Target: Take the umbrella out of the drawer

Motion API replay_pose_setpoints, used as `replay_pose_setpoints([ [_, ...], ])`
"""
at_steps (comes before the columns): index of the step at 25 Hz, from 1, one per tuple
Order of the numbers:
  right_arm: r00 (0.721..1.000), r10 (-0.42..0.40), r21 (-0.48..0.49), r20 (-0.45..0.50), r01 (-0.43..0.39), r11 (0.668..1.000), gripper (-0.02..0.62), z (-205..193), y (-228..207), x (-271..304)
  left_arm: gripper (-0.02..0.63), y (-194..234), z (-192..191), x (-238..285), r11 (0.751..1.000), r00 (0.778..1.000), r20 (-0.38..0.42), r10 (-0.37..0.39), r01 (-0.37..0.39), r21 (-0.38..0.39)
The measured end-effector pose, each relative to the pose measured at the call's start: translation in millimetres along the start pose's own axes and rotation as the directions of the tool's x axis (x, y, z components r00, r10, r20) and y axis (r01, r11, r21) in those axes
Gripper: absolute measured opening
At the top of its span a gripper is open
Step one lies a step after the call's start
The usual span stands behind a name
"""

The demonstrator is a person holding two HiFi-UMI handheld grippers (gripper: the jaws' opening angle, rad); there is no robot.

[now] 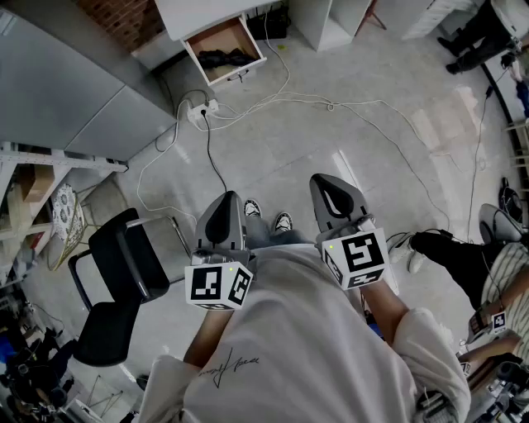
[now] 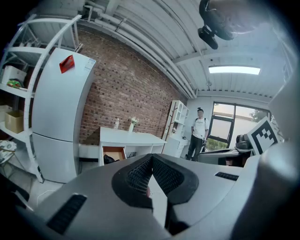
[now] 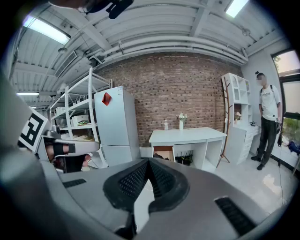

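Note:
The white desk [image 1: 194,15] stands far off at the top of the head view, its drawer [image 1: 248,40] pulled open. A black folded umbrella [image 1: 221,58] lies inside it. My left gripper [image 1: 227,200] and right gripper [image 1: 325,182] are held side by side in front of my body, well short of the drawer, above the floor near my shoes. Both are shut with nothing between the pads. In the left gripper view the open drawer [image 2: 116,151] with the dark umbrella [image 2: 108,159] shows just beyond the left gripper [image 2: 151,160]. The right gripper [image 3: 148,162] faces the desk [image 3: 187,135] and drawer [image 3: 165,151].
A black chair [image 1: 116,285] stands at my left. White cables [image 1: 273,103] and a power strip [image 1: 201,110] lie on the floor between me and the desk. A fridge [image 2: 58,117] stands left of the desk. One person stands by the shelf [image 3: 268,122]; another sits at right [image 1: 463,256].

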State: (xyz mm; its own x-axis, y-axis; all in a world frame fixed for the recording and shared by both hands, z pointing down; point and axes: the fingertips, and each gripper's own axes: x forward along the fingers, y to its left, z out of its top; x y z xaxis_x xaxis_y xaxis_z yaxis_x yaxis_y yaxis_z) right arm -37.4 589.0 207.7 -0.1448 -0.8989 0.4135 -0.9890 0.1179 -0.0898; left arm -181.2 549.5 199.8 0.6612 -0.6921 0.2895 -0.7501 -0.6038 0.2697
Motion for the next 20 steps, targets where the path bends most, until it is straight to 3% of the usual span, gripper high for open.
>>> replay_pose_setpoints([
  [10, 1.000, 0.017, -0.016, 0.011, -0.017, 1.000, 0.012, -9.4, 13.6, -4.4, 0.017, 13.1, -14.0, -5.1, 0.999, 0.999, -0.031, 0.035, -0.035, 0.007],
  [16, 0.992, 0.071, 0.011, 0.106, -0.073, 0.997, 0.014, 0.3, 21.1, -6.5, 0.017, 15.6, -24.4, -1.6, 0.999, 0.995, -0.092, 0.030, -0.031, -0.009],
  [20, 0.992, 0.116, -0.031, 0.056, -0.115, 0.993, 0.014, -5.8, 25.1, 1.2, 0.017, 17.4, -24.3, 7.9, 1.000, 0.996, -0.087, 0.018, -0.020, -0.019],
])
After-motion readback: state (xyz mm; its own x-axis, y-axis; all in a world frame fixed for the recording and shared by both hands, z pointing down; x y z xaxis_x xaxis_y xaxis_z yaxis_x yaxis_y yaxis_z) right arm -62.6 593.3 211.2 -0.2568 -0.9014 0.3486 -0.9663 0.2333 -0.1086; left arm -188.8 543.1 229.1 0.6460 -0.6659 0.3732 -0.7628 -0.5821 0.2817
